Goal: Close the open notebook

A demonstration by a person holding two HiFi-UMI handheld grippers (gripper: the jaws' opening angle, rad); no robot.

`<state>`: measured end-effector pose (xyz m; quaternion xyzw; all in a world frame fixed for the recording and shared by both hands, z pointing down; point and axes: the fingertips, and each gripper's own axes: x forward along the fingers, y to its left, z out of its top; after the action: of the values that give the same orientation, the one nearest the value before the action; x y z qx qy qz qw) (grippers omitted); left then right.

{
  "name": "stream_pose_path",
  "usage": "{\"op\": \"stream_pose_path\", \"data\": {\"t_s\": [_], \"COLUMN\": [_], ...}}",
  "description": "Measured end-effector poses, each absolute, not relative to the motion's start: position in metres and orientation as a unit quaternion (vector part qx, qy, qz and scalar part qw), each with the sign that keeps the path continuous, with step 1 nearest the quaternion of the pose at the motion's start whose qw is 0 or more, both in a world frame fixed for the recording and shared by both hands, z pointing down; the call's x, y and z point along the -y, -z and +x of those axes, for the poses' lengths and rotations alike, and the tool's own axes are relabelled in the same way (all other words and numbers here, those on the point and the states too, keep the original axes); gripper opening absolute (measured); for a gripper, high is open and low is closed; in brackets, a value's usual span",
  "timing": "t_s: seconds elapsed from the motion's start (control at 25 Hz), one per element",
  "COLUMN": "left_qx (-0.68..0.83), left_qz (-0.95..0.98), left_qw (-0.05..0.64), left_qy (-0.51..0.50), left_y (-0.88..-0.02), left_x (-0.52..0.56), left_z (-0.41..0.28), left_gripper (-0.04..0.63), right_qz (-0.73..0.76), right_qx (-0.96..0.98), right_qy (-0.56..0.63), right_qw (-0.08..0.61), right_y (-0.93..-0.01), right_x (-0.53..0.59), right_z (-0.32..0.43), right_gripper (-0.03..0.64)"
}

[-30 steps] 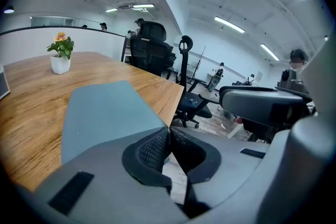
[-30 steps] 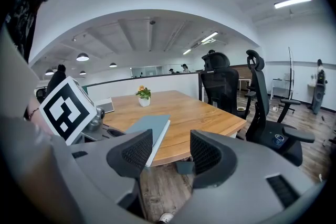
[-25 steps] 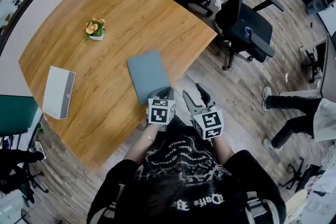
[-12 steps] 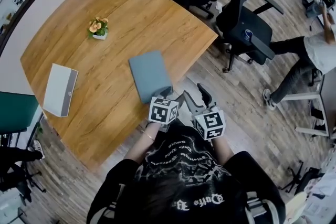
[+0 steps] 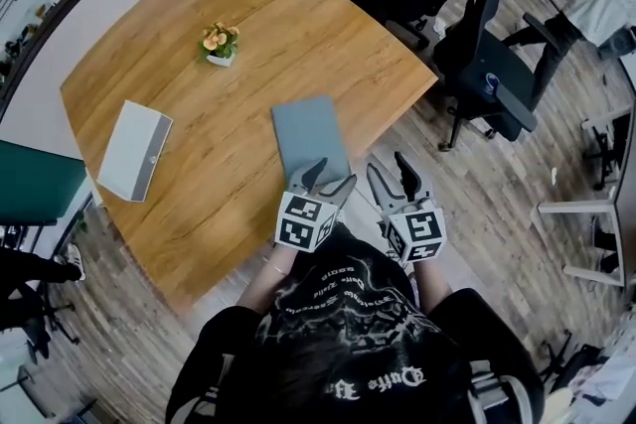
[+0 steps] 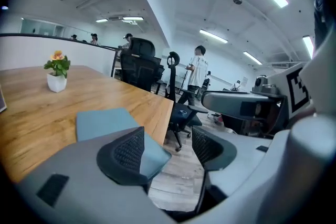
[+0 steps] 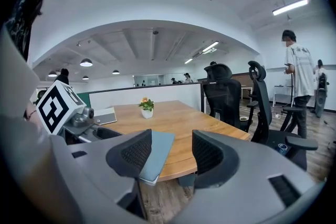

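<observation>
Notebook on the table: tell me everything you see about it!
The notebook is a thin rectangle with a plain grey-blue cover and pale page edges. It is closed and lies flat on the wooden table, close to one edge, with one corner seeming to poke past it. Only the table visibly touches it.

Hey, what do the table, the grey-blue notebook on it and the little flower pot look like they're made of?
Table: wood or wood-look laminate, warm brown with visible grain streaks and a soft sheen.
Notebook: plain matte grey-blue cover with no glare, perhaps faux leather or coated card.
Flower pot: white and smooth, likely ceramic or plastic; too small to tell.
</observation>
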<state>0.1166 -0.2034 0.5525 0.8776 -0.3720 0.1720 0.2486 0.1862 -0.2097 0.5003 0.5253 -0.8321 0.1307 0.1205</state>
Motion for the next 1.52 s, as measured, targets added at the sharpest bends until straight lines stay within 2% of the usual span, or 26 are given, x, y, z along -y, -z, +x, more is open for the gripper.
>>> {"op": "stream_pose_path", "data": {"t_s": [0.44, 1.0, 1.16, 1.28, 1.4, 1.52], "left_qx": [0.513, 0.626, 0.599, 0.591, 0.615, 0.621], "left_qz": [0.832, 0.761, 0.780, 0.785, 0.770, 0.768], "left_qw": [0.173, 0.149, 0.165, 0.168, 0.161, 0.156], "left_qy": [-0.120, -0.084, -0.079, -0.078, -0.055, -0.036], "left_y": [-0.504, -0.481, -0.485, -0.489, -0.483, -0.476], "left_x": [0.210, 0.191, 0.187, 0.186, 0.189, 0.190], "left_z": [0.011, -0.077, -0.069, -0.063, -0.071, -0.074], "left_gripper": [0.296, 0.295, 0.231, 0.164, 0.055, 0.023], "right_qz": [0.467, 0.396, 0.385, 0.381, 0.381, 0.378], "right_qx": [0.869, 0.906, 0.910, 0.912, 0.913, 0.914], "right_qy": [-0.111, -0.070, -0.060, -0.061, -0.061, -0.062], "right_qw": [0.120, 0.133, 0.140, 0.139, 0.136, 0.137], "right_y": [-0.493, -0.486, -0.486, -0.485, -0.483, -0.485], "right_x": [0.220, 0.222, 0.219, 0.217, 0.215, 0.210], "right_z": [0.131, 0.073, 0.065, 0.063, 0.062, 0.061], "right_gripper": [0.232, 0.231, 0.193, 0.106, 0.009, 0.008]}}
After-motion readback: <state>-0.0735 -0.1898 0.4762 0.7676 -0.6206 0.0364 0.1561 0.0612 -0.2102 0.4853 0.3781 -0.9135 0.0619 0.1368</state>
